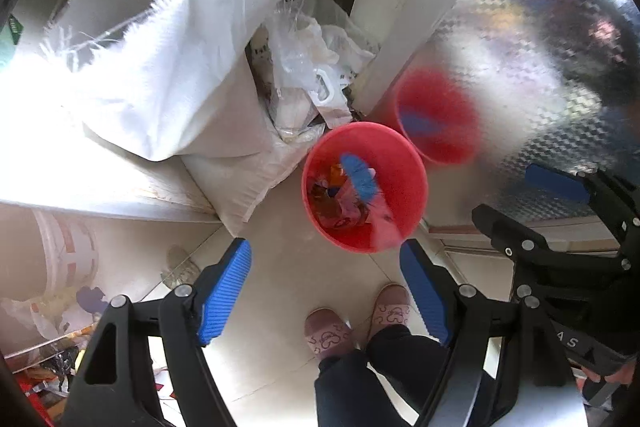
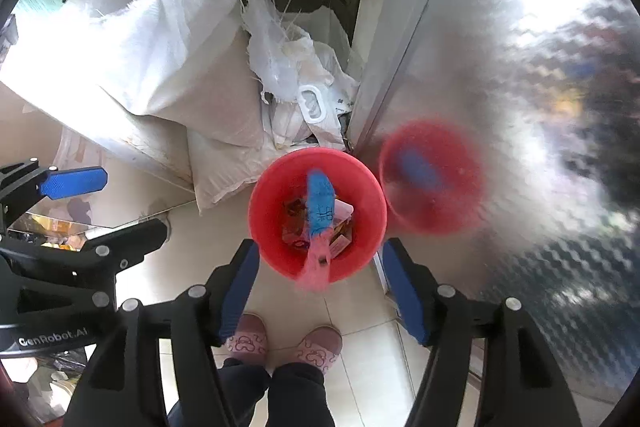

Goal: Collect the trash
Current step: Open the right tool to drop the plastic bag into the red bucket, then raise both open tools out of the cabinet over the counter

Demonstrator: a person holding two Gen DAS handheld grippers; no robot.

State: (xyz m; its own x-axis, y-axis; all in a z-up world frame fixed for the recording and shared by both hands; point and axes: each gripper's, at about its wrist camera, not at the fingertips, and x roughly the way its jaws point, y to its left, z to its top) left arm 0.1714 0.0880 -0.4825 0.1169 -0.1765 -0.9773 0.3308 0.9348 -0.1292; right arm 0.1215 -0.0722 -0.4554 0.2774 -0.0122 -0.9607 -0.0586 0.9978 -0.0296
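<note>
A red bucket (image 1: 402, 187) (image 2: 362, 195) stands on the tiled floor beside a metal door. Inside it lie crumpled wrappers (image 1: 332, 205) (image 2: 294, 223) and a brush (image 1: 360, 179) (image 2: 320, 201) with blue bristles and a pink handle; the handle is blurred and sticks out over the near rim. My right gripper (image 2: 322, 291) hovers just above that rim, open, its pads apart from the handle. My left gripper (image 1: 326, 291) hangs open over bare floor in front of the bucket, nothing between its fingers. Each gripper shows at the edge of the other's view.
White woven sacks (image 1: 168, 83) and plastic bags (image 2: 304, 75) pile up behind the bucket. A textured metal door (image 2: 520, 107) mirrors the bucket on the right. A person's slippered feet (image 2: 280, 345) stand right below the grippers. A white pail (image 1: 60, 255) sits at the left.
</note>
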